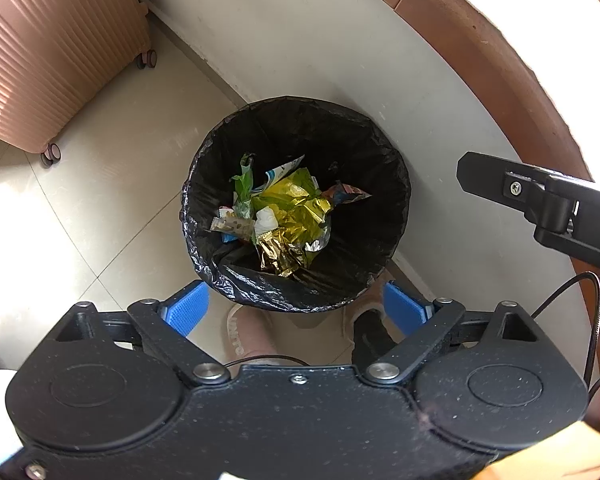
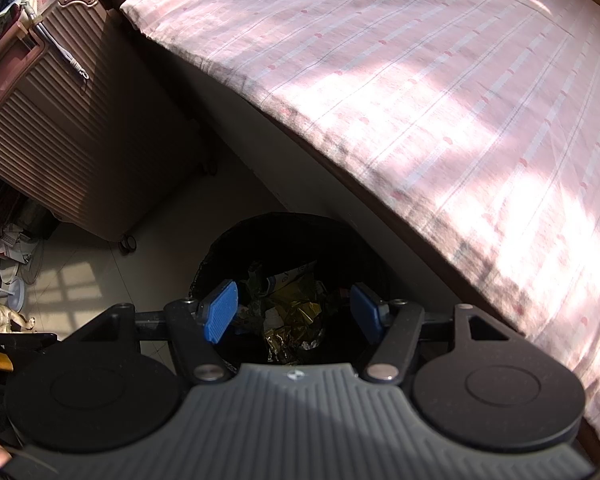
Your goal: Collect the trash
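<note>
Both grippers empty as I look down: left gripper (image 1: 296, 308) spread wide, right gripper (image 2: 294, 312) partly open. Pink suitcase (image 1: 52, 52) at 10 o'clock. Black-lined bin (image 1: 296, 204) centred below the left jaws; crumpled wrappers (image 1: 288, 216) lie at its bottom.

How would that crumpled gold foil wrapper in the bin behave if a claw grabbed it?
The gold foil wrapper looks thin and heavily creased, so it would probably crush flat between the pads rather than resist. It is likely very light for its bulk. Its shiny surface may be slippery, and since it lies tangled with the green plastic scrap, that could lift along with it.
</note>
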`<state>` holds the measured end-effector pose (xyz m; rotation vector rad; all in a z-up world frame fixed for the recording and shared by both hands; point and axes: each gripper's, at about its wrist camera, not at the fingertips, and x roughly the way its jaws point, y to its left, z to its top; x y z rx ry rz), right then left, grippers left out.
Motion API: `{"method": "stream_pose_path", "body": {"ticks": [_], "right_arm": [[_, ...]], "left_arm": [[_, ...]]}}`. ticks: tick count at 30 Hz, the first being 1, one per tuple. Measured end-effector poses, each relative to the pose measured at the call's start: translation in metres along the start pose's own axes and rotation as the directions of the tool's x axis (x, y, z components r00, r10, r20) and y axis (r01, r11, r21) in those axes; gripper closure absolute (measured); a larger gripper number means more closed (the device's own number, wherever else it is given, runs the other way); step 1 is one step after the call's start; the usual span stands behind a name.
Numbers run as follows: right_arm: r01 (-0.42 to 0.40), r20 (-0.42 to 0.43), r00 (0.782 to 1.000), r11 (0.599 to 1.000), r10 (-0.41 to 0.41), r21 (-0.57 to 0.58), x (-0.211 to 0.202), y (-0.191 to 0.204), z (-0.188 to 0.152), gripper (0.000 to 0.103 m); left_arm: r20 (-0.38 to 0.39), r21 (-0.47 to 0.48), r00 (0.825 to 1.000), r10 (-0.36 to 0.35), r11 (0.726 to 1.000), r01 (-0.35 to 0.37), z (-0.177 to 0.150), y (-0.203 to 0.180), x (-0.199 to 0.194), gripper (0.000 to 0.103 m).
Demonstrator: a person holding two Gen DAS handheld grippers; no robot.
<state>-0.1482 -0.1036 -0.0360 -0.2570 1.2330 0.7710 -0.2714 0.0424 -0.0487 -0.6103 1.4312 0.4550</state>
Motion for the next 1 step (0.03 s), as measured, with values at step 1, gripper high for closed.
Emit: {"method": "stream_pose_path", "body": {"ticks": [1], "right_arm": [[0.000, 0.001, 1.000, 1.000, 0.000, 0.002, -0.0001, -0.0001, 0.0000, 0.028]], "left_arm": [[0.001, 0.002, 1.000, 0.000, 1.000, 0.000, 0.0001, -0.0001, -0.0007, 0.009]]}}
